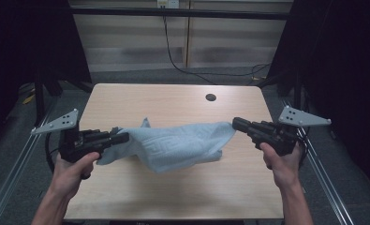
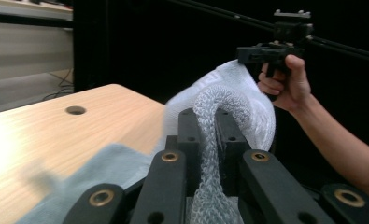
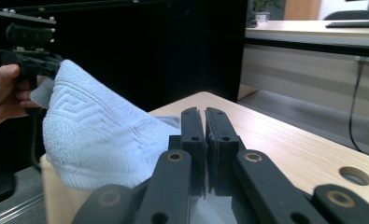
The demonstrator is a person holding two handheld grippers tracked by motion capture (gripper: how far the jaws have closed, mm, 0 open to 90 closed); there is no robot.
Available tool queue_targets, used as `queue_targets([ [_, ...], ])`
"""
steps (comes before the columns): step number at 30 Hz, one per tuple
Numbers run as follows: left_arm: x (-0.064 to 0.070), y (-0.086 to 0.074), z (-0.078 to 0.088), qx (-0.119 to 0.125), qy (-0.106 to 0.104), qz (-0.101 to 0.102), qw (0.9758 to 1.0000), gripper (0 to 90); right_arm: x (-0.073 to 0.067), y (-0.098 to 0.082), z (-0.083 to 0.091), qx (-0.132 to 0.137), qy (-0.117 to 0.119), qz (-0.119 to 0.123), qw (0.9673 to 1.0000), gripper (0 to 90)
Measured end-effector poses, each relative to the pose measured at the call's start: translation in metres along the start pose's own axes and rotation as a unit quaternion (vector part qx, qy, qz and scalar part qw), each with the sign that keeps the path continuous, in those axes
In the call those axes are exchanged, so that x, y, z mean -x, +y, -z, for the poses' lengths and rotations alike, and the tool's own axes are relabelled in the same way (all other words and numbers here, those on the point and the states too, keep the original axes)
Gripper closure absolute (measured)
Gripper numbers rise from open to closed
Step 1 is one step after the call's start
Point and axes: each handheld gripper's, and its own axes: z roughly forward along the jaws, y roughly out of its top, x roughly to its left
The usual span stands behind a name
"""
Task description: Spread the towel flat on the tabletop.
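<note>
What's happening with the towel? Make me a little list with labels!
Thing held: pale blue patterned terry towel
Left hand-held gripper: shut on one end of the towel
Right hand-held gripper: shut on the other end
Towel state: stretched between both, middle sagging to the table
Surface: light wooden table with a round hole

Towel [image 1: 178, 143] is hanging across mid-table [image 1: 173, 197], stretched between the two grippers, its middle sagging onto the tabletop. Left gripper [image 1: 122, 137] is sitting at the towel's left end w/ jaws closed on that corner; right gripper [image 1: 236, 123] is at the right end, slightly farther back, jaws pressed together on the other corner. Round hole [image 1: 210, 97] is lying behind the towel, toward the table's far right. Cable [image 1: 173, 56] is trailing on the floor beyond the far edge.
</note>
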Motion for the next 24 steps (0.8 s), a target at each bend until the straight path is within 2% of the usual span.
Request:
queue_targets([
  [1, 0.006, -0.001, 0.002, -0.001, -0.008, -0.001, 1.0000, 83.1, -0.012, -0.002, 0.007, -0.002, 0.008, 0.005, 1.0000, 86.9],
  [2, 0.012, -0.004, 0.003, -0.002, -0.015, 0.005, 0.9999, 83.1, -0.012, -0.002, 0.007, -0.002, 0.008, 0.005, 1.0000, 86.9],
  [3, 0.019, -0.009, 0.005, -0.005, -0.019, 0.005, 0.9998, 83.1, -0.018, -0.004, 0.012, -0.004, 0.010, 0.008, 0.9999, 86.9],
  [4, 0.027, -0.014, 0.008, -0.010, -0.022, 0.002, 0.9997, 82.5, -0.033, -0.010, 0.021, -0.010, 0.019, 0.016, 0.9997, 86.5],
  [5, 0.032, -0.021, 0.010, -0.014, -0.029, 0.009, 0.9995, 82.3, -0.041, -0.015, 0.025, -0.015, 0.021, 0.017, 0.9995, 85.7],
  [6, 0.035, -0.028, 0.011, -0.020, -0.030, 0.019, 0.9992, 82.3, -0.041, -0.015, 0.025, -0.015, 0.021, 0.017, 0.9995, 85.7],
  [7, 0.039, -0.035, 0.012, -0.031, -0.026, 0.015, 0.9991, 81.2, -0.047, -0.020, 0.029, -0.020, 0.023, 0.022, 0.9993, 83.1],
  [8, 0.041, -0.043, 0.012, -0.042, -0.027, 0.005, 0.9987, 70.3, -0.056, -0.032, 0.033, -0.035, 0.036, 0.027, 0.9984, 75.7],
  [9, 0.039, -0.050, 0.013, -0.045, -0.033, 0.018, 0.9983, 70.3, -0.056, -0.032, 0.033, -0.035, 0.036, 0.027, 0.9984, 75.7],
  [10, 0.036, -0.057, 0.012, -0.046, -0.038, 0.035, 0.9976, 65.1, -0.058, -0.038, 0.033, -0.041, 0.034, 0.022, 0.9983, 74.2],
  [11, 0.034, -0.062, 0.013, -0.053, -0.035, 0.033, 0.9974, 61.9, -0.057, -0.050, 0.029, -0.057, 0.041, 0.018, 0.9974, 69.0],
  [12, 0.029, -0.067, 0.013, -0.054, -0.033, 0.032, 0.9975, 61.9, -0.057, -0.050, 0.029, -0.057, 0.041, 0.018, 0.9974, 69.0],
  [13, 0.024, -0.071, 0.013, -0.054, -0.031, 0.041, 0.9972, 60.2, -0.053, -0.060, 0.023, -0.067, 0.044, 0.007, 0.9968, 69.0],
  [14, 0.018, -0.075, 0.013, -0.054, -0.023, 0.051, 0.9970, 60.2, -0.053, -0.060, 0.023, -0.067, 0.044, 0.007, 0.9968, 69.0],
  [16, 0.004, -0.085, 0.009, -0.067, 0.000, 0.050, 0.9965, 60.1, -0.047, -0.068, 0.011, -0.087, 0.036, 0.006, 0.9955, 68.0],
  [17, -0.002, -0.089, 0.008, -0.071, 0.003, 0.060, 0.9956, 59.8, -0.041, -0.074, 0.002, -0.096, 0.038, -0.001, 0.9946, 68.0],
  [18, -0.011, -0.095, 0.006, -0.078, 0.013, 0.075, 0.9940, 59.9, -0.032, -0.083, -0.010, -0.104, 0.041, -0.013, 0.9937, 66.5],
  [19, -0.018, -0.102, 0.004, -0.089, 0.025, 0.081, 0.9925, 59.9, -0.032, -0.083, -0.010, -0.104, 0.041, -0.013, 0.9937, 66.5],
  [21, -0.032, -0.116, 0.002, -0.092, 0.026, 0.101, 0.9903, 59.8, -0.023, -0.093, -0.024, -0.120, 0.038, -0.023, 0.9918, 64.9],
  [22, -0.040, -0.124, 0.002, -0.103, 0.045, 0.108, 0.9878, 59.9, -0.019, -0.099, -0.032, -0.129, 0.041, -0.031, 0.9904, 64.8],
  [24, -0.048, -0.133, 0.001, -0.116, 0.045, 0.115, 0.9856, 59.9, -0.015, -0.109, -0.047, -0.151, 0.043, -0.032, 0.9870, 63.2],
])
